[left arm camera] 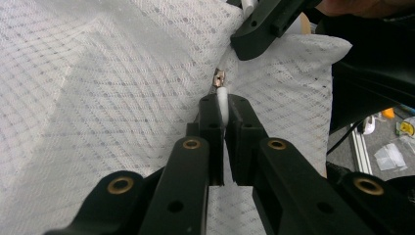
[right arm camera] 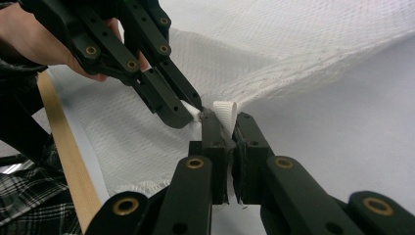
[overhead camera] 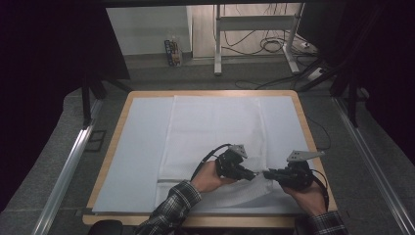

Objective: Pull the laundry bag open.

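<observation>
A white mesh bag lies flat on the table, its near right corner lifted between the two grippers. My left gripper is shut on the bag's white edge tape, just below a small metal zipper pull. My right gripper is shut on a white ribbed fabric loop at the bag's edge. The two grippers meet tip to tip: the left gripper shows in the right gripper view, and a tip of the right gripper in the left gripper view. In the high view the left gripper and the right gripper sit near the front right.
A pale sheet covers the wooden table. Metal rails run along both sides. Beyond the far edge are desk legs, floor cables and a small box.
</observation>
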